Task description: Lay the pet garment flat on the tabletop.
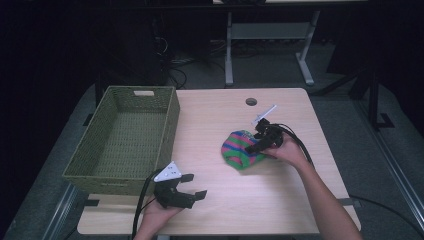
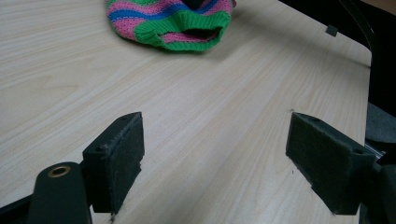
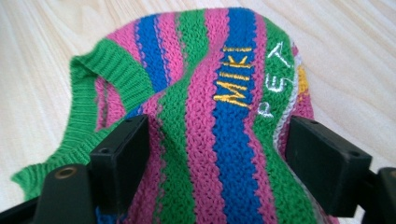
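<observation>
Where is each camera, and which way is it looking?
High view: sits above the person's side, looking forward and down on the table, the green basket and both forearms with grippers.
Left gripper view: rides the left gripper, looking along its open jaws across bare wood toward the striped knit piece.
Right gripper view: rides the right gripper, jaws open around the knit.
All three views share the knit piece.
</observation>
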Available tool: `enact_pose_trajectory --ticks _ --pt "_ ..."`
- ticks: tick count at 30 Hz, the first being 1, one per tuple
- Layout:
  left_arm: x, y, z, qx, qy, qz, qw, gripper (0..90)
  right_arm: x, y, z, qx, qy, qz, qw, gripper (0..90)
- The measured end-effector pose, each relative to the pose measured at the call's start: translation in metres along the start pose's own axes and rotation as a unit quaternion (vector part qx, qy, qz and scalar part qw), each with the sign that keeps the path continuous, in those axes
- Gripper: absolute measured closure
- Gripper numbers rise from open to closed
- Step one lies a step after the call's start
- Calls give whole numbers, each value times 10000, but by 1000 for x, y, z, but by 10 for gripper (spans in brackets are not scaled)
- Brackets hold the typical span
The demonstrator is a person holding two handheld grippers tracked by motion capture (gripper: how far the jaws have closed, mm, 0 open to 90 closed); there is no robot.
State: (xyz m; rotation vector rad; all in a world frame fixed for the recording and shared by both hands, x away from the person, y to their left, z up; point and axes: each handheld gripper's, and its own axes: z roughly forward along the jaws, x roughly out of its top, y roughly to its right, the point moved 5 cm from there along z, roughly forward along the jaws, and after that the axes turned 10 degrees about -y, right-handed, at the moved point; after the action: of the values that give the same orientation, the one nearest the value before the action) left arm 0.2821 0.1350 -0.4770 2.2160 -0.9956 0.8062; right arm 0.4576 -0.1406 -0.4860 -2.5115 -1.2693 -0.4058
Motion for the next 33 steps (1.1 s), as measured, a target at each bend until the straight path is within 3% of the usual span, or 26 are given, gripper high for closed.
enact_pose_trajectory --ticks 8,14,33 --pt "0 0 -1 -8 12 -10 10000 191 -5 2 10 -165 -156 -9 9997 241" --pt "0 0 0 -3 3 -11 10000 191 -5 1 11 -524 -200 -233 9982 287" --pt "0 0 1 -2 -14 -3 10000 192 -4 -4 9 -606 -207 -205 9977 485"
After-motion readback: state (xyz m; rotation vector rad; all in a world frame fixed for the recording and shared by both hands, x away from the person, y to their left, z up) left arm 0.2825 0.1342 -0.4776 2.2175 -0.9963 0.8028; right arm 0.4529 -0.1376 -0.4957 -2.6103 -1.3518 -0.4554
